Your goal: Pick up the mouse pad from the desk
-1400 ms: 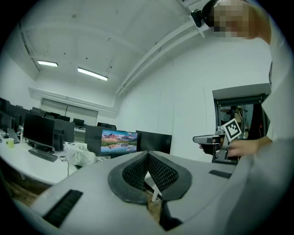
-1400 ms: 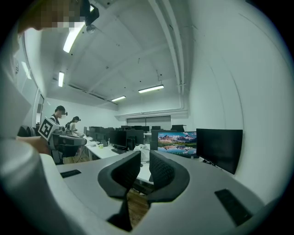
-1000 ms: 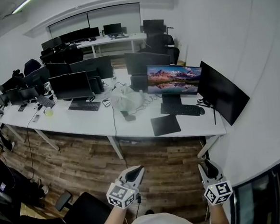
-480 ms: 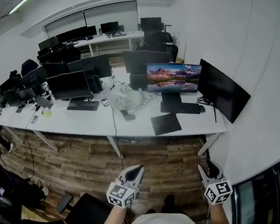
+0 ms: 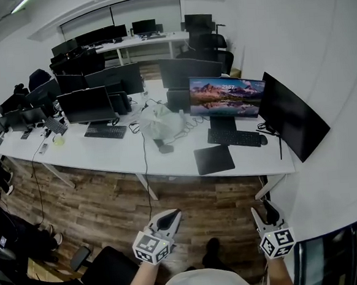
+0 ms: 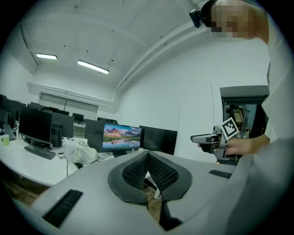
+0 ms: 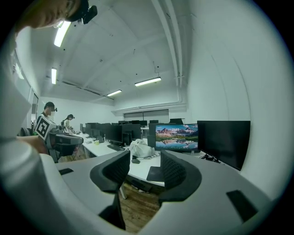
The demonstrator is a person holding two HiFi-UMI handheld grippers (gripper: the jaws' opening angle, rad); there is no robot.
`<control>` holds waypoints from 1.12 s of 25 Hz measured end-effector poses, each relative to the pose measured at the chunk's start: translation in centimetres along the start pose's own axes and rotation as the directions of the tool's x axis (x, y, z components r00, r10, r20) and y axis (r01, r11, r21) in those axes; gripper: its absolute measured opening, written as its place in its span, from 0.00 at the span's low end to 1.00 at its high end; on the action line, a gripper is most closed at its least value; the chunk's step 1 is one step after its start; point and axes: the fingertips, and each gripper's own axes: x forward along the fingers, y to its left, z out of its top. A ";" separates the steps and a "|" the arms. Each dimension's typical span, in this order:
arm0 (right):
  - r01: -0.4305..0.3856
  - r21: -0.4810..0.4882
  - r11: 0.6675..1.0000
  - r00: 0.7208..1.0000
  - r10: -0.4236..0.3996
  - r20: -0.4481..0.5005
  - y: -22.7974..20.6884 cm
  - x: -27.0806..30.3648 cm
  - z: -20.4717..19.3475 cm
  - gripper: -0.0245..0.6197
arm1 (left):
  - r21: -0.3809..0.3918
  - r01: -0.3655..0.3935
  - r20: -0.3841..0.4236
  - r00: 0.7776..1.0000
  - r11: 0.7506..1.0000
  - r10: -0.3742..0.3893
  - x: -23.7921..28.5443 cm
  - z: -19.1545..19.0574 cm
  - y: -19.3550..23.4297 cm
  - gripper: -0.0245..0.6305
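The mouse pad (image 5: 214, 159) is a dark rectangle lying flat near the front edge of the white desk (image 5: 106, 158), in front of a black keyboard (image 5: 233, 139). In the right gripper view the mouse pad (image 7: 154, 173) shows between the jaws, far ahead. My left gripper (image 5: 170, 215) hangs over the wooden floor, well short of the desk, with its pads meeting at the tips (image 6: 147, 155). My right gripper (image 5: 262, 214) is also back from the desk. Its jaws (image 7: 144, 156) are opening, with nothing between them.
A lit monitor (image 5: 226, 97) and a dark curved monitor (image 5: 294, 123) stand behind the keyboard. A white plastic bag (image 5: 160, 123) and cables lie to the pad's left. A black chair (image 5: 105, 267) is at the lower left and a white wall (image 5: 326, 65) at the right. People (image 7: 46, 124) are at far desks.
The desk has come slightly nearer and lower in the head view. A shoe has appeared on the floor between the two grippers, which stay at the bottom of the view.
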 end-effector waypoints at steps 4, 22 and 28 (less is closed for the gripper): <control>-0.014 0.003 1.000 1.000 0.014 -0.009 -2.4 3.2 0.2 0.38 | -0.001 -0.011 -0.014 1.000 1.000 0.011 3.0 0.0 1.5 0.06; -0.115 0.038 0.993 0.991 0.117 -0.067 -12.2 14.9 -0.5 0.40 | -0.003 -0.066 -0.047 0.997 0.998 0.065 17.0 1.8 4.6 0.06; -0.133 0.049 0.990 0.986 0.137 -0.091 -14.2 17.6 -1.3 0.40 | -0.010 -0.092 -0.053 0.994 0.996 0.092 19.9 1.7 5.8 0.06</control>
